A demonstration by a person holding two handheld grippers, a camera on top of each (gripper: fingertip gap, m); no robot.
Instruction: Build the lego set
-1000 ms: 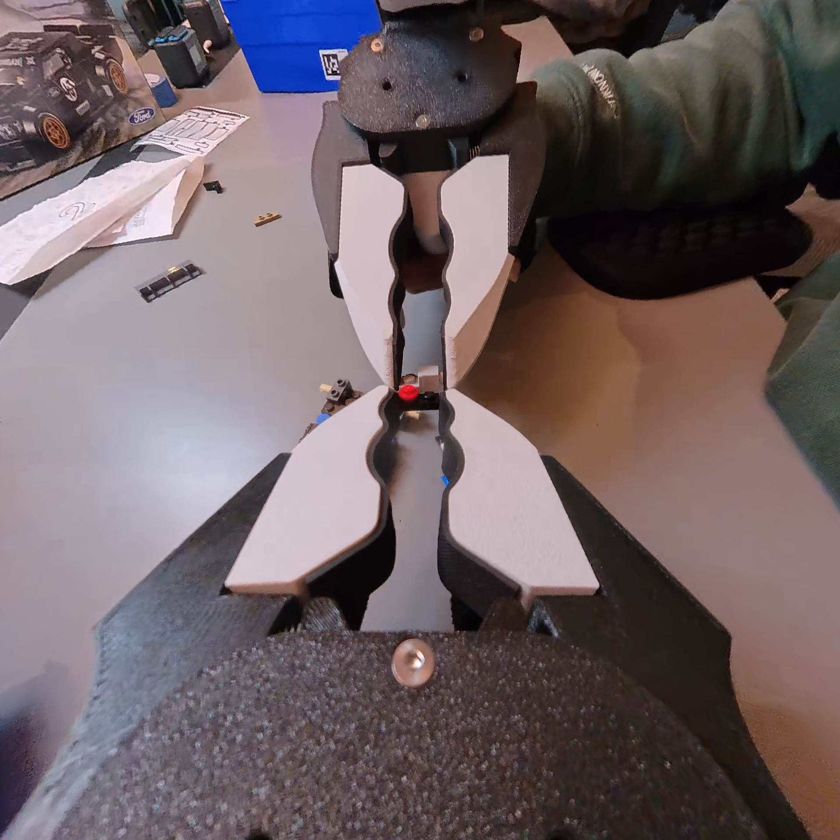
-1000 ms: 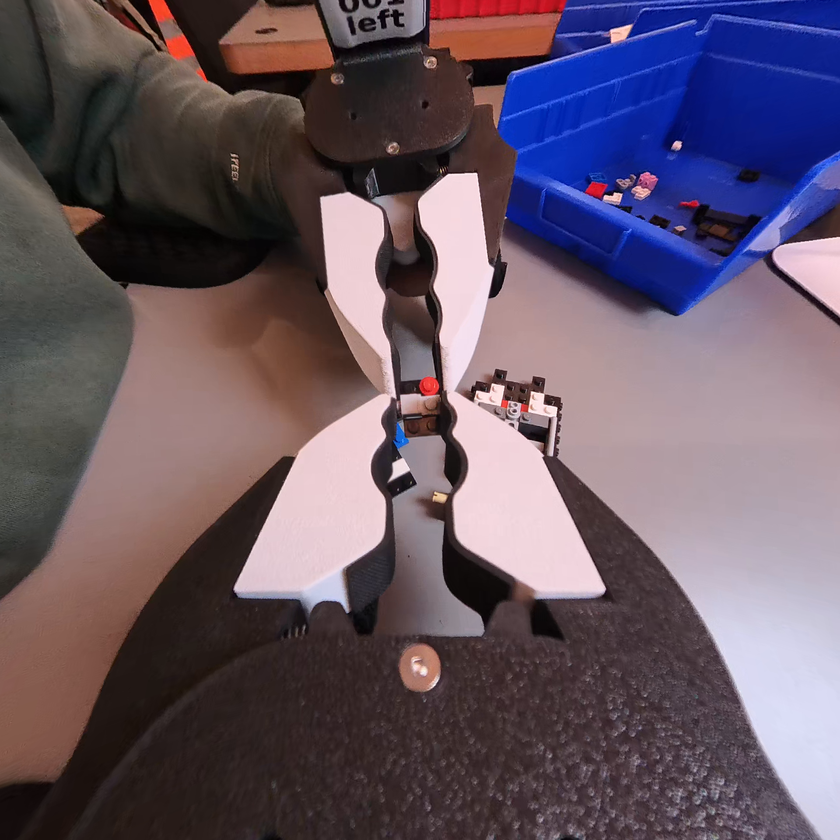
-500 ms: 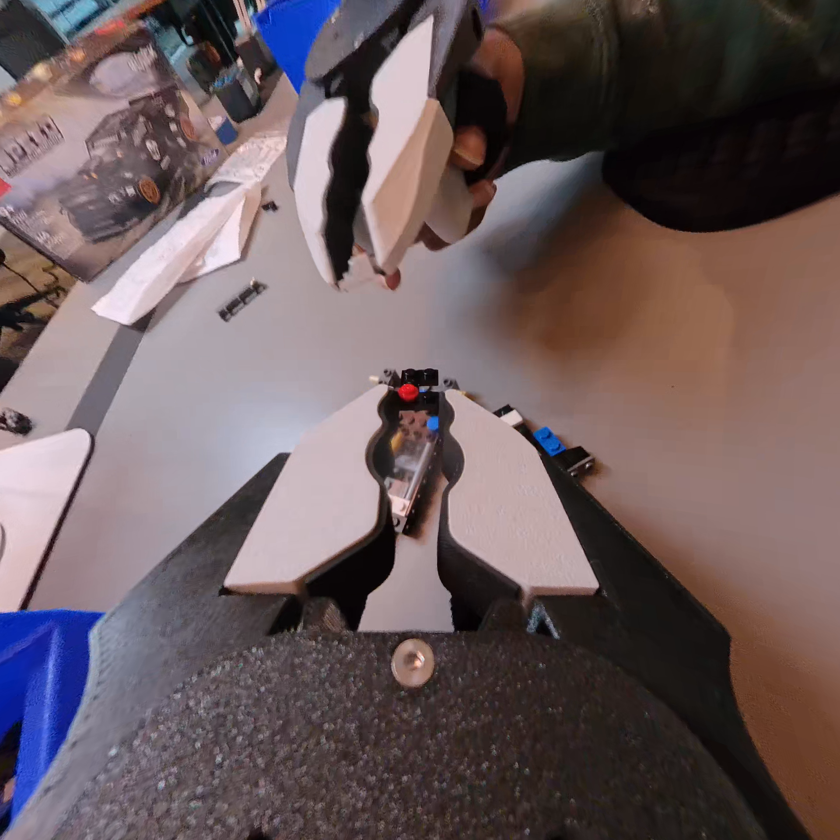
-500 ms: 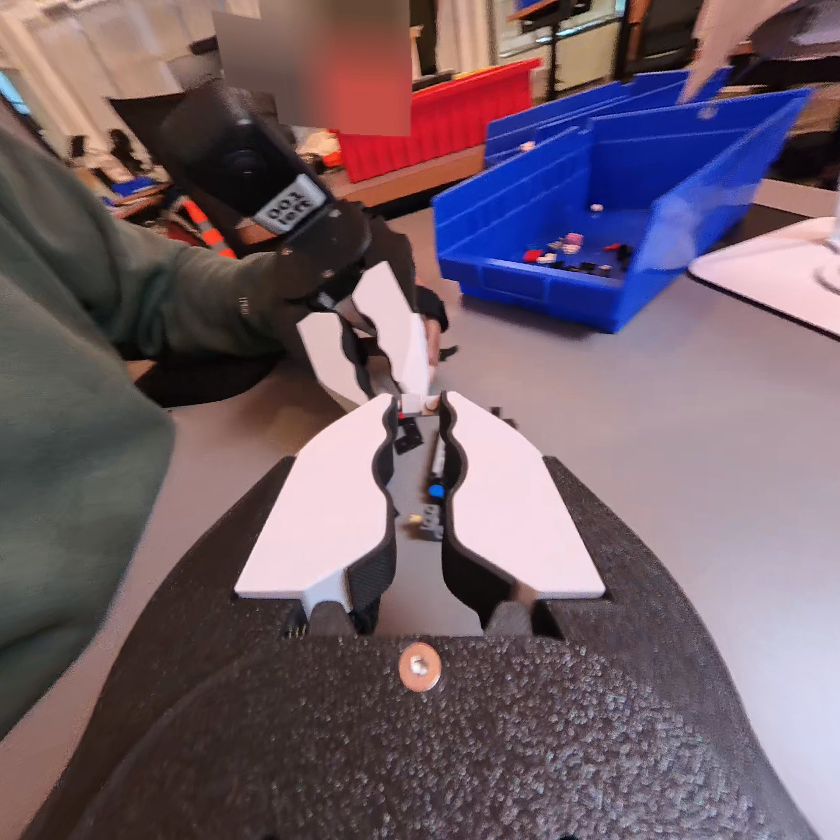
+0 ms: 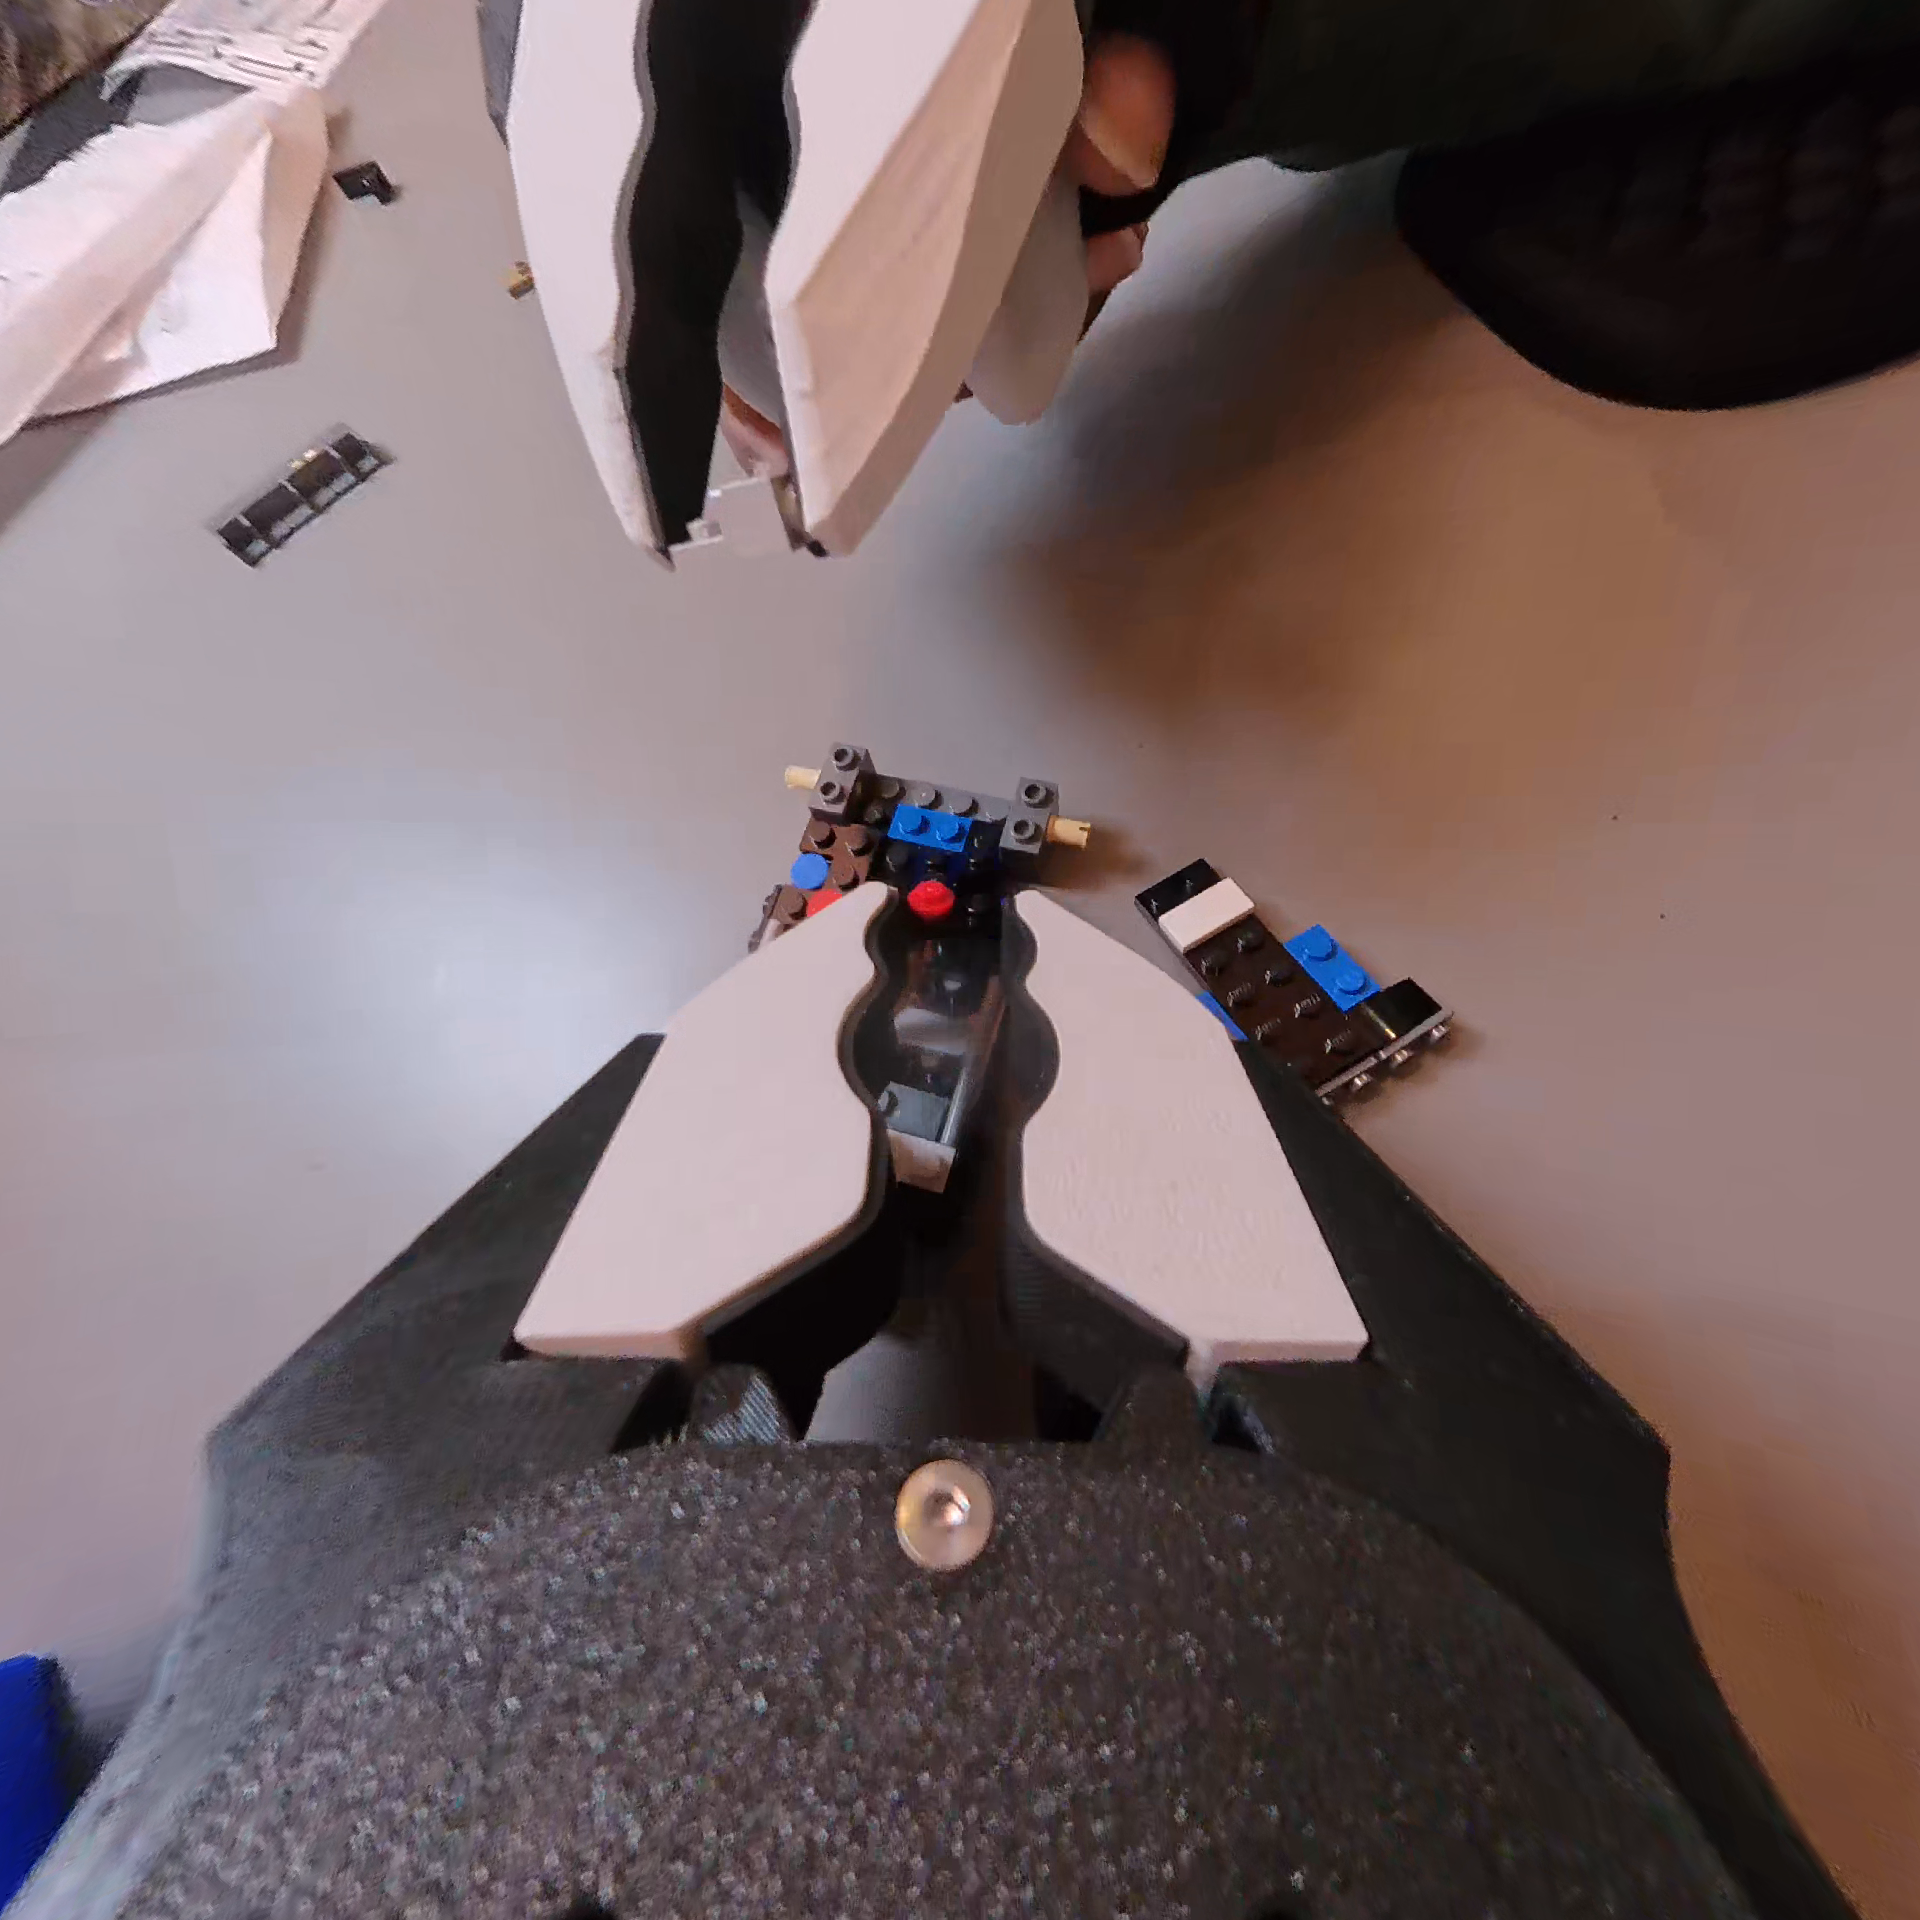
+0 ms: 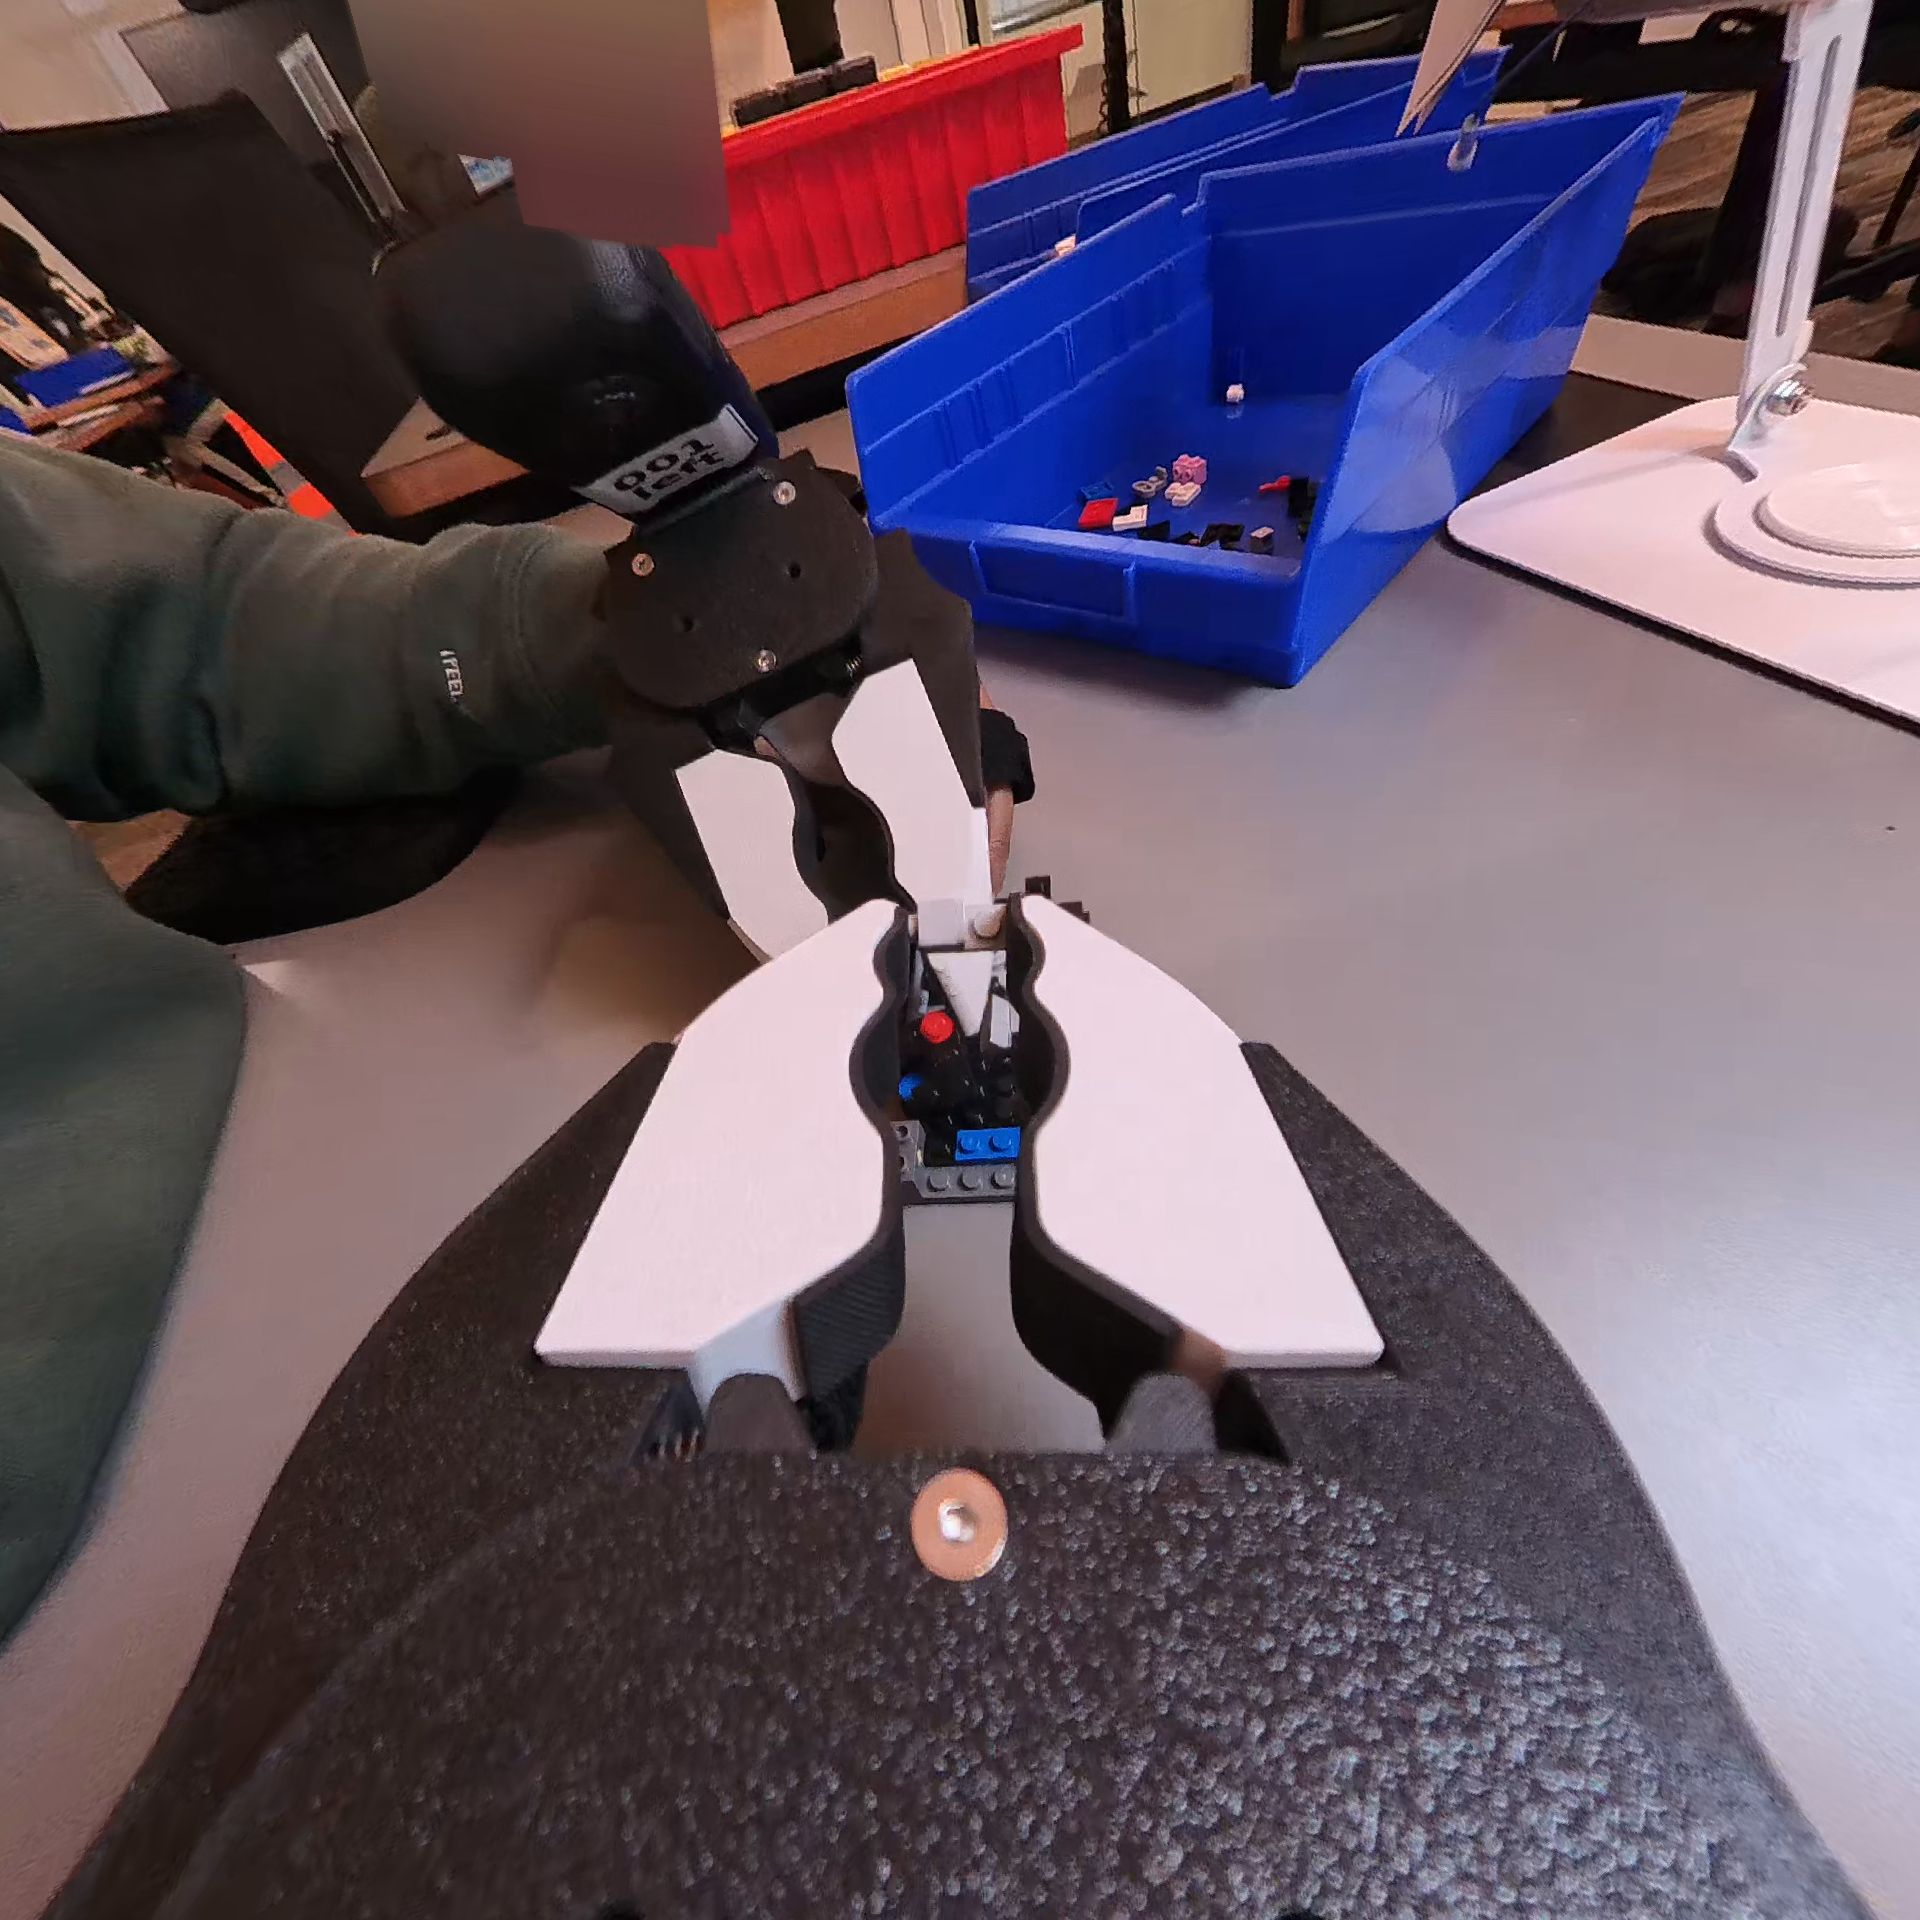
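- The left tool (image 5: 943, 914) is closed on a brick model (image 5: 925, 831), a dark build with blue, grey and red studs that rests on the grey table (image 5: 416, 831); the model's far end sticks out past the fingertips.
- The right tool (image 5: 738, 535) hangs above the table beyond the model, apart from it, and pinches a small white brick (image 5: 740, 514) at its tips.
- In the right wrist view that white brick (image 6: 961, 920) sits between the right tool's (image 6: 961, 914) tips, with the model (image 6: 961, 1101) showing in the gap below and the left tool (image 6: 914, 894) coming in from the left.
- A black plate with blue and white pieces (image 5: 1288, 982) lies just right of the left tool.
- A short black strip (image 5: 301, 497) and white paper (image 5: 135, 281) lie well off to the left.
- A blue bin (image 6: 1247, 416) with a few loose bricks stands farther back, and a white stand base (image 6: 1714, 540) is at the right.
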